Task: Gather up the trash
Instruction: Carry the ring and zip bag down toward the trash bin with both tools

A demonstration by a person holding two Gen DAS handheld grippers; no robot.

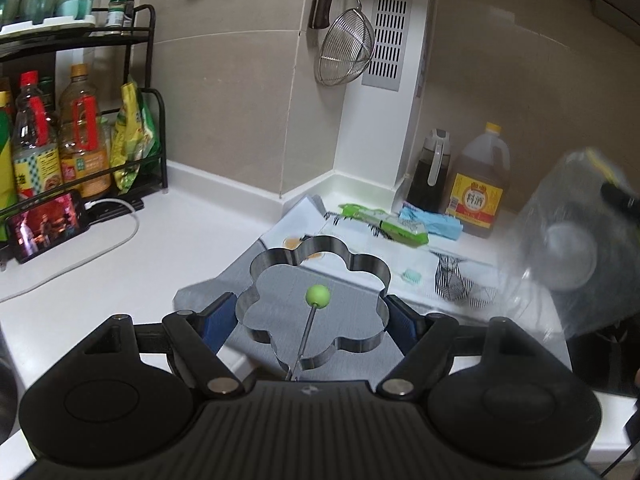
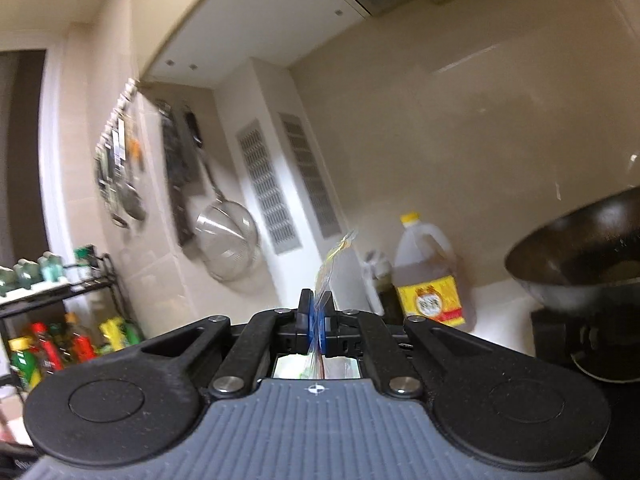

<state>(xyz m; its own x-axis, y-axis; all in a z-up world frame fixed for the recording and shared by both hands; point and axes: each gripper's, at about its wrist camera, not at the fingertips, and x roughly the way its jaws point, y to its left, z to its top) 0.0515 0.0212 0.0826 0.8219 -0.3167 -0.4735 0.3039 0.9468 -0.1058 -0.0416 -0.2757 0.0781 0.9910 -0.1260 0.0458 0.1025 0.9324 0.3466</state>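
My left gripper (image 1: 312,312) holds a flower-shaped metal ring (image 1: 320,246) with a green knob (image 1: 318,295); its blue pads (image 1: 220,316) press on the ring's two sides above the white counter. Beyond it lie a green wrapper (image 1: 384,222), a blue wrapper (image 1: 432,222), a black-and-white striped wrapper (image 1: 452,284) and a small teal scrap (image 1: 412,275). My right gripper (image 2: 317,308) is shut on the edge of a clear plastic bag (image 2: 332,264). In the left wrist view that bag (image 1: 568,248) hangs blurred at the right, lifted off the counter.
A black rack (image 1: 152,92) with sauce bottles and a phone (image 1: 48,226) on a cable stand at the left. A cooking wine jug (image 1: 480,192) and a dark bottle (image 1: 432,172) sit in the corner. A strainer (image 1: 346,48) hangs on the wall. A dark wok (image 2: 580,256) is at the right.
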